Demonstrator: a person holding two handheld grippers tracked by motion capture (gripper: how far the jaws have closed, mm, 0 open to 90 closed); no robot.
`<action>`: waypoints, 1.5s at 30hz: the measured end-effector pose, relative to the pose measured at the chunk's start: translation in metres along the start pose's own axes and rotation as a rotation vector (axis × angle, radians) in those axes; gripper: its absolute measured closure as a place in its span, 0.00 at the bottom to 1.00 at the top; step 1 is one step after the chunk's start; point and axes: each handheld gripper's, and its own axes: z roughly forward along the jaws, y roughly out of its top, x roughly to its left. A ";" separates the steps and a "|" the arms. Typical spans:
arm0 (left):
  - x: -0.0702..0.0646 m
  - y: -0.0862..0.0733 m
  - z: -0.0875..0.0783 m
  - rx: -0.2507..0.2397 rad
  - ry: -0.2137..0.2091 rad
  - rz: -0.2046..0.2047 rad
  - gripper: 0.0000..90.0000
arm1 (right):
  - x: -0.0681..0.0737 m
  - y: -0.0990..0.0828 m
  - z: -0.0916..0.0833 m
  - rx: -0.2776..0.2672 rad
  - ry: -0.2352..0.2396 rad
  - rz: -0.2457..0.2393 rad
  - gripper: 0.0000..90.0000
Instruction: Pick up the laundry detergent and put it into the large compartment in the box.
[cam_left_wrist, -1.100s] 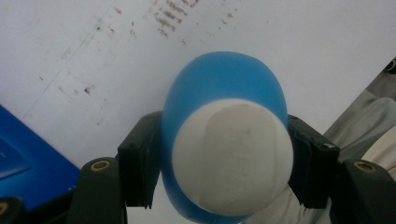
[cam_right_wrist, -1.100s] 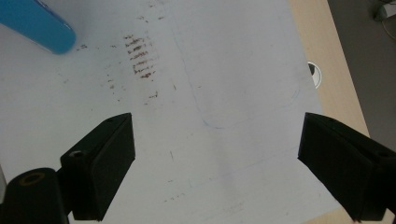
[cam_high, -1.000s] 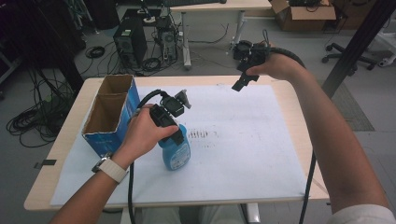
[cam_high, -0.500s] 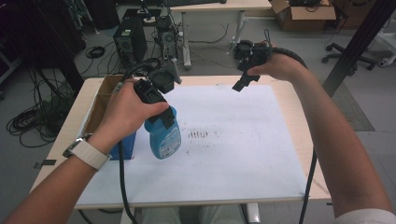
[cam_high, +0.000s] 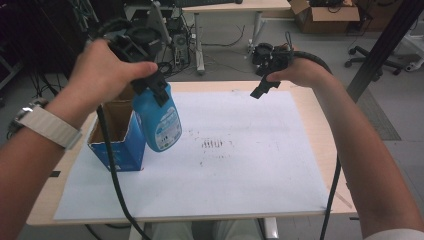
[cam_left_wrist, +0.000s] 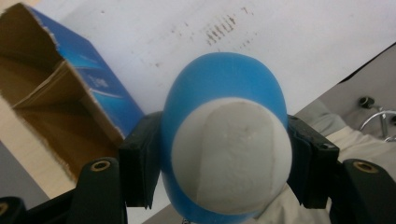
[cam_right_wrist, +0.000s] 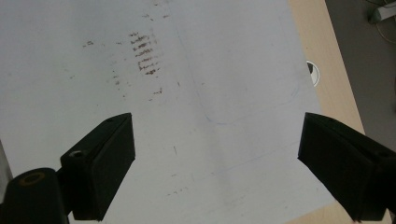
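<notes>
A lab or office workroom: computer towers (cam_high: 172, 30) and tangled cables (cam_high: 225, 47) on the floor, office chair (cam_high: 367, 52)

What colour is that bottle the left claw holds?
Blue bottle with a white base, clearest in the left gripper view.

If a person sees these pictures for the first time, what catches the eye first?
The blue bottle, clamped in the left claw and held in the air beside the open blue cardboard box at the table's left. Next, the right claw, open over the stained white paper.
</notes>
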 end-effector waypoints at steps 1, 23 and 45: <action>0.003 0.000 -0.005 -0.003 0.003 -0.014 0.41 | 0.000 0.000 0.000 0.001 -0.001 0.002 0.12; 0.084 -0.013 -0.050 -0.010 0.140 -0.314 0.41 | 0.000 -0.001 0.001 0.004 0.001 -0.002 0.12; 0.131 -0.022 0.013 -0.019 0.241 -0.450 0.41 | -0.003 0.003 0.010 0.026 0.010 0.004 0.12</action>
